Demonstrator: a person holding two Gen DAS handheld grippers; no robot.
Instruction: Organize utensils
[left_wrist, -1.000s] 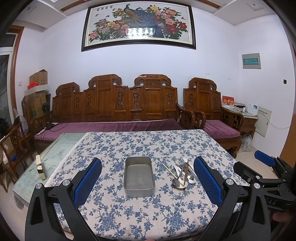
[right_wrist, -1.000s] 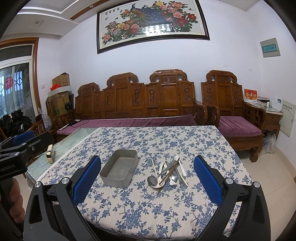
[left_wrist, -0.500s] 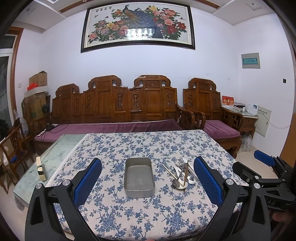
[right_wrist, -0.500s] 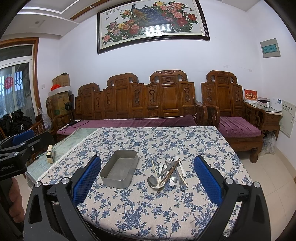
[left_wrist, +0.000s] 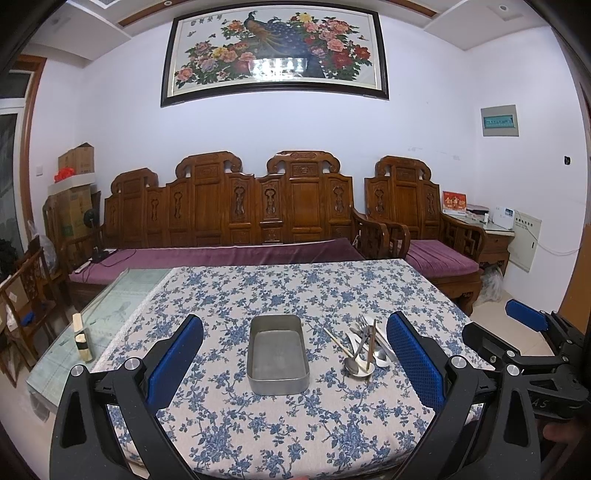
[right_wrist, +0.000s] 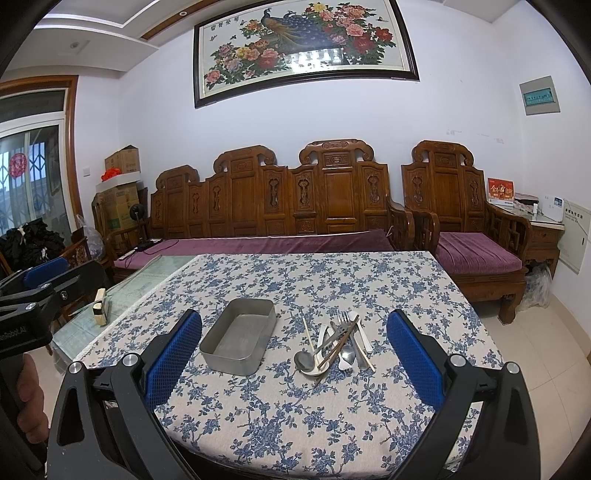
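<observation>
The fingers (left_wrist: 413, 354) of the left gripper (left_wrist: 295, 363) stand wide apart above the near edge of the counter (left_wrist: 229, 435), with the metal tray (left_wrist: 277, 354) between them. The right gripper (right_wrist: 295, 363) is likewise spread, holding nothing; the heap of utensils (right_wrist: 334, 347) lies between its fingers (right_wrist: 413, 354), just right of the tray, both near the counter's middle. Writing on the left gripper's body, seen from the right wrist, is only partly legible
</observation>
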